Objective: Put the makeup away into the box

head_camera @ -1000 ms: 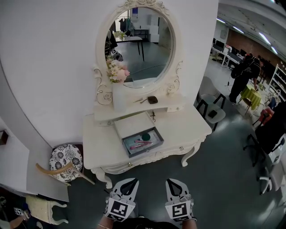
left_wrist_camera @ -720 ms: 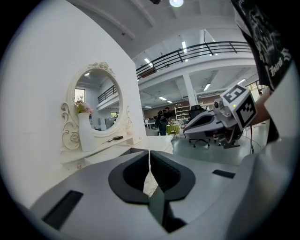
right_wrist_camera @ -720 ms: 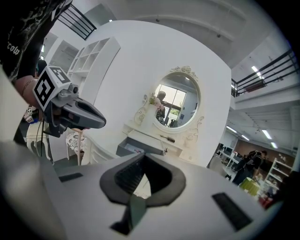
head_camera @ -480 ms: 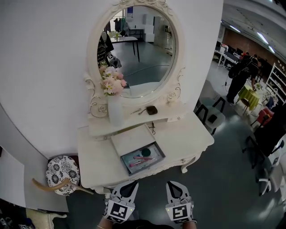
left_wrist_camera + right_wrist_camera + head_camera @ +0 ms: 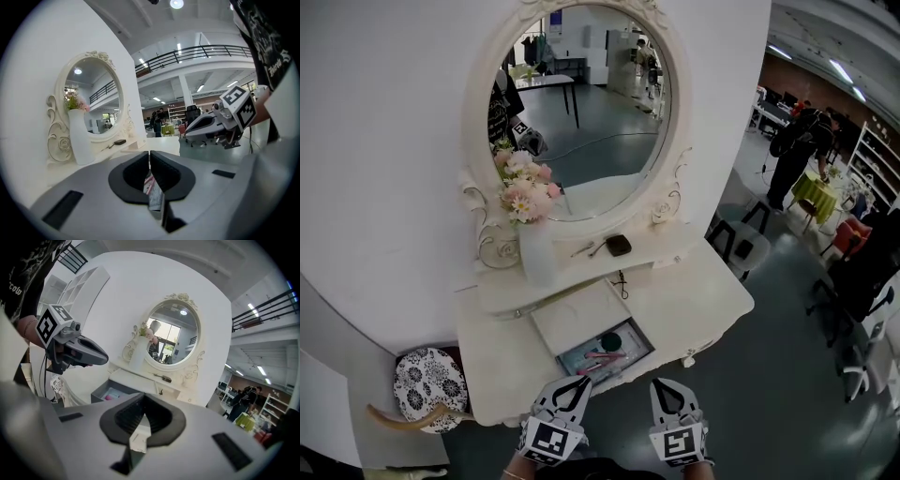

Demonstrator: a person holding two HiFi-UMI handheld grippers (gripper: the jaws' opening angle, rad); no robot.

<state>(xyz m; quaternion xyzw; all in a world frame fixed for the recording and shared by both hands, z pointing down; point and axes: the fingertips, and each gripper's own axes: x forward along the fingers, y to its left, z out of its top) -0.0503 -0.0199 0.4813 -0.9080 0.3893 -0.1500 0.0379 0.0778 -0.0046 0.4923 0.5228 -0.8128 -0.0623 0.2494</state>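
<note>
The left hand-held gripper (image 5: 578, 382) and the right hand-held gripper (image 5: 662, 386) are side by side. Both have their jaws together and neither holds makeup.

Just ahead of the left one's tips, the grey box (image 5: 643, 336) lies open in the front of the desk (image 5: 694, 300). It already holds pink makeup pieces (image 5: 607, 355) and 1 round green one (image 5: 610, 341). A white panel (image 5: 579, 314) lies just beyond the box.

Farther ahead and higher, on the upper shelf (image 5: 666, 246), a dark compact (image 5: 619, 246) lies next to 2 slim tools (image 5: 584, 249). These look like the makeup left to put away. To their left, a white vase (image 5: 536, 255) of pink flowers (image 5: 523, 192) stands close by. The oval mirror (image 5: 581, 103) rises behind the shelf.

The likely trouble:
- **Box:** it sits between both hand-held grippers and the shelf, so a low reach could catch its rim or disturb the pieces inside.
- **Vase:** a reach by the left hand-held gripper for the slim tools could bump this tall, narrow vase and tip it.
- **Slim tools:** they lie flat, so jaws that open late would probably push them toward the mirror rather than pinch them.
- **Compact:** it may skid on the smooth shelf.

A patterned stool (image 5: 427, 380) stands off to the left of the desk, and a chair (image 5: 742, 246) to the right. A person (image 5: 792, 150) stands far off to the right. None of these block the reach.
</note>
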